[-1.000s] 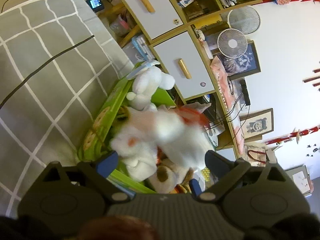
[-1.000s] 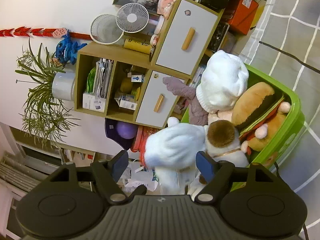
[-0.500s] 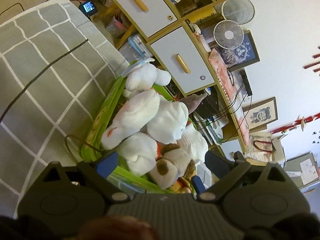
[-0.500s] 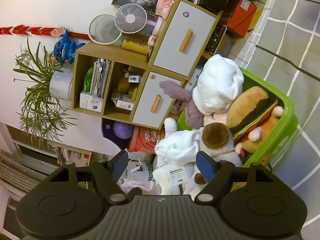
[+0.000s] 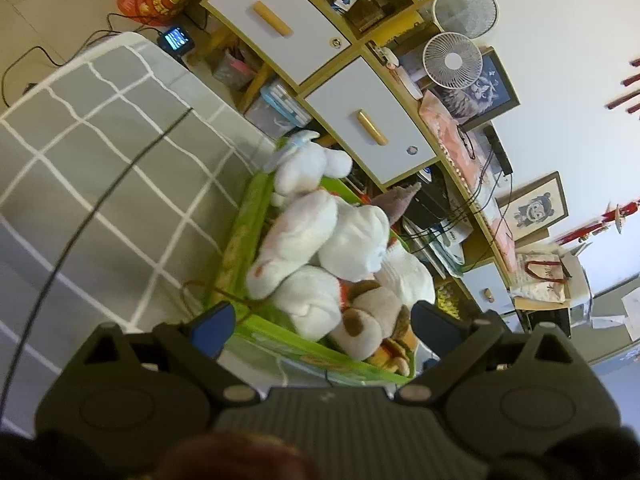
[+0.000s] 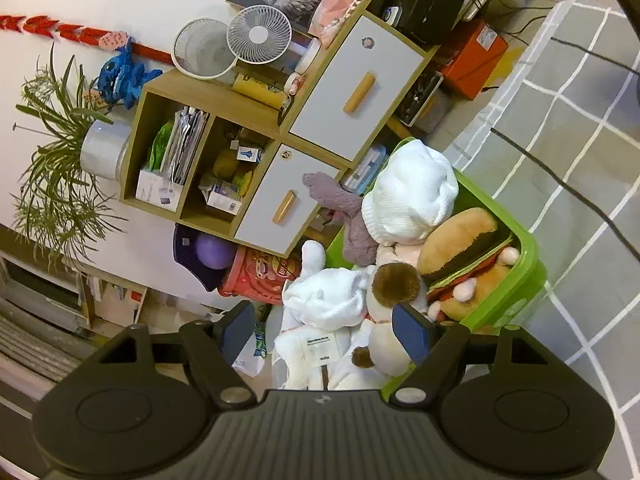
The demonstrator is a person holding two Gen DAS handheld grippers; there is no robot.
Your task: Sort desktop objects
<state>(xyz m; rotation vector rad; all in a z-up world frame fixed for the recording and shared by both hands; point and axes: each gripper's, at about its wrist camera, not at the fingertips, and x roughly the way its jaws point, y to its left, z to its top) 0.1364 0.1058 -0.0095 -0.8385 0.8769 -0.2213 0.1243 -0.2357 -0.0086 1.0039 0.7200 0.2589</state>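
Both grippers are farther back from the green bin [image 5: 236,236] than they were a second ago, and the white plush that looked blurry then now lies quiet on the pile.

From the left wrist view, the left gripper [image 5: 320,320] hangs over the near corner of the green bin. Its two blue tips are wide apart and hold nothing. The white plush [image 5: 296,236] lies straight ahead of it, on top of the pile, with its long body pointing along the bin's side next to the grey checked cloth [image 5: 100,168]. A brown-and-white dog toy [image 5: 368,316] sits nearest to the gripper, just beside the bin's near corner.

From the right wrist view, the right gripper [image 6: 324,330] also hangs at the near end of the green bin [image 6: 528,272], tips wide apart and empty. A white plush with a paper tag [image 6: 320,344] lies right between its tips, hanging over the bin's near edge. The dog toy [image 6: 394,300] is just beside it, and a burger toy [image 6: 460,244] sits farther in the bin. The right gripper looks closer to the tagged plush, so I think it could tuck that one in.
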